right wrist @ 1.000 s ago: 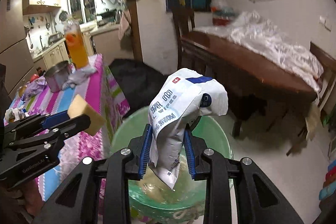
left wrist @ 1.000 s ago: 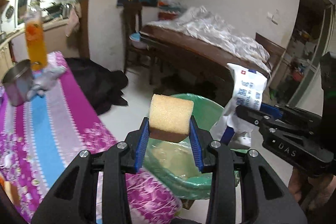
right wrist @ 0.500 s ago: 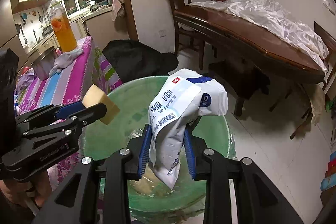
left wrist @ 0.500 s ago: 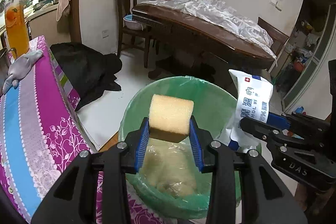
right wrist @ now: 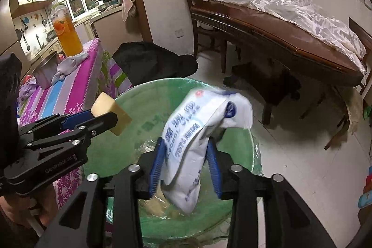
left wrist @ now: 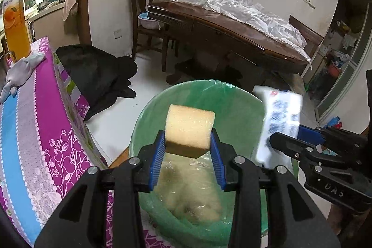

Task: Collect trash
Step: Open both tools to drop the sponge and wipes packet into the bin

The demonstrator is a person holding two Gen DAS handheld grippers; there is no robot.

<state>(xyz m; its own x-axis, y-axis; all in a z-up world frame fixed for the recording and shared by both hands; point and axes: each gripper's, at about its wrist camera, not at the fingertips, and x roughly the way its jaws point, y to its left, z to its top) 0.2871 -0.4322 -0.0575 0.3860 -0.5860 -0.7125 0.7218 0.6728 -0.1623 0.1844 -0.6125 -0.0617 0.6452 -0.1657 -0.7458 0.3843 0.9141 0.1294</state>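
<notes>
My left gripper (left wrist: 187, 147) is shut on a yellow sponge (left wrist: 189, 129) and holds it over the green-lined trash bin (left wrist: 234, 106). The sponge also shows in the right wrist view (right wrist: 111, 114). My right gripper (right wrist: 186, 156) has its jaws spread wider; the white and blue wipes pack (right wrist: 197, 132) between them is motion-blurred and slipping down toward the bin (right wrist: 144, 118). The pack also shows blurred in the left wrist view (left wrist: 279, 122). Pale trash lies in the bin's bottom (left wrist: 193, 197).
A table with a purple and blue cloth (left wrist: 34, 132) stands left of the bin, bearing an orange drink bottle (right wrist: 66, 36), a metal pot (right wrist: 45, 73) and a grey rag (left wrist: 21, 71). A dark wooden table (right wrist: 279, 39) and black bag (right wrist: 148, 62) stand behind.
Both grippers moved in over the bin. The right jaws have spread and the wipes pack has started to drop and blur. The sponge stays clamped.
</notes>
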